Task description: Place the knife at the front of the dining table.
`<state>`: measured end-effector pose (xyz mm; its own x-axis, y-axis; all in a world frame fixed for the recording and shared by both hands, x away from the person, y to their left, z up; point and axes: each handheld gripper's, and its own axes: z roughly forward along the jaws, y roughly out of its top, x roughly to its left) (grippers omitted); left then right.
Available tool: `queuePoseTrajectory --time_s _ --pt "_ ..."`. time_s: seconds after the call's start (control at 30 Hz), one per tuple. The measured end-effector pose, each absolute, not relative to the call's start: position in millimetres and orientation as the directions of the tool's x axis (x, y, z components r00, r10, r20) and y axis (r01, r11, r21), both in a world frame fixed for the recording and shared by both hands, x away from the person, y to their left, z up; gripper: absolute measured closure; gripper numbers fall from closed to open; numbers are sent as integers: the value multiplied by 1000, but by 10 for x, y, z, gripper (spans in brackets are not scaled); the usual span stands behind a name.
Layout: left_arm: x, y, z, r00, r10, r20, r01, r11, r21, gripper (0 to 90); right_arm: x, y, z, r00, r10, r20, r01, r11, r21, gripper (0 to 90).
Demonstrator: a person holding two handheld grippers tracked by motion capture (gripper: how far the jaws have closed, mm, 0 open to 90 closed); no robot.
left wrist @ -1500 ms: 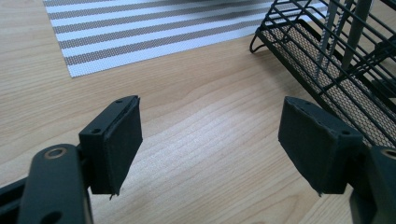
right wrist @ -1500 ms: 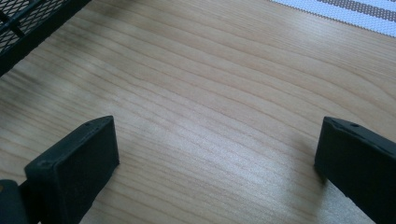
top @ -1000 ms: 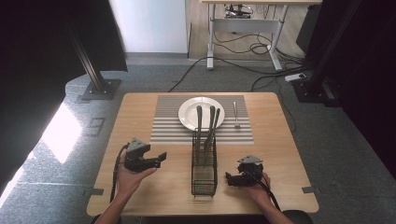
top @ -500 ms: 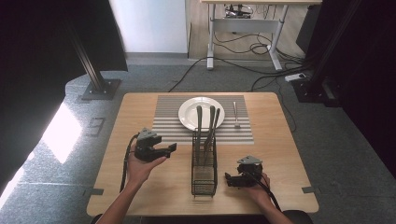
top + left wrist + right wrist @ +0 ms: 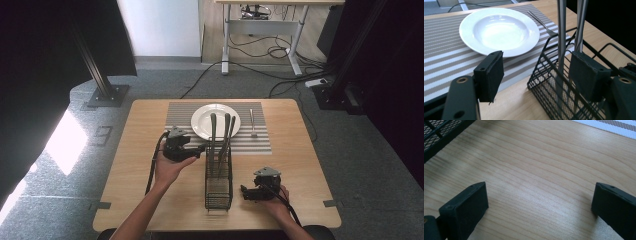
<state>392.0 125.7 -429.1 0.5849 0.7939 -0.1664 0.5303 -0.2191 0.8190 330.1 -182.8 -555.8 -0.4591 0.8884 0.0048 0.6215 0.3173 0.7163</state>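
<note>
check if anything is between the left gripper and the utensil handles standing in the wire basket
Nothing stands between them. The left gripper has open jaws that have just been closing a little, with only the corner of the wire basket between them. The utensil handles rise clear above the rim just beyond.

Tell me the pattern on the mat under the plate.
The mat has thin beige and white stripes; clearest in the left gripper view.

The wooden table [image 5: 135,165] carries a striped placemat [image 5: 260,142] and a black wire basket [image 5: 218,192].
</note>
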Motion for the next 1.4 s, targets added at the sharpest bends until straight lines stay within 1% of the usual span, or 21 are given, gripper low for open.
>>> queuePoseTrajectory --time_s 0.2,0.43,0.53,0.83,1.0,1.1,1.23,1.3,1.33,1.4 --pt "3994 1150 -4267 590 790 -168 525 -217 823 307 3301 -1827 -5559 -462 887 4 619 319 718 9" --pt "4087 969 -4197 596 796 -107 490 -255 833 341 3298 -1825 -5557 -465 885 6 618 320 718 14" --pt "4127 905 -4187 598 795 -98 487 -264 833 355 3298 -1825 -5558 -467 884 5 617 321 719 14" --pt "4227 798 -4196 599 795 -94 483 -266 834 443 3298 -1826 -5558 -471 882 2 613 325 720 17" --pt "4263 779 -4204 602 793 -98 485 -265 833 522 3298 -1824 -5557 -473 881 3 612 326 720 18" --pt "4280 770 -4214 606 788 -108 486 -259 835 547 3295 -1821 -5557 -476 880 3 611 328 720 20" --pt "4286 743 -4228 624 773 -115 478 -261 839 632 3292 -1820 -5556 -478 878 2 610 331 720 24" --pt "4285 740 -4231 630 767 -118 476 -262 840 691 3290 -1820 -5555 -480 877 3 610 332 720 25" --pt "4265 732 -4227 642 759 -110 458 -265 848 727 3289 -1819 -5555 -481 877 3 610 332 720 26" --pt "4254 724 -4225 645 758 -94 445 -272 853 754 3287 -1818 -5555 -482 876 4 610 332 719 26"
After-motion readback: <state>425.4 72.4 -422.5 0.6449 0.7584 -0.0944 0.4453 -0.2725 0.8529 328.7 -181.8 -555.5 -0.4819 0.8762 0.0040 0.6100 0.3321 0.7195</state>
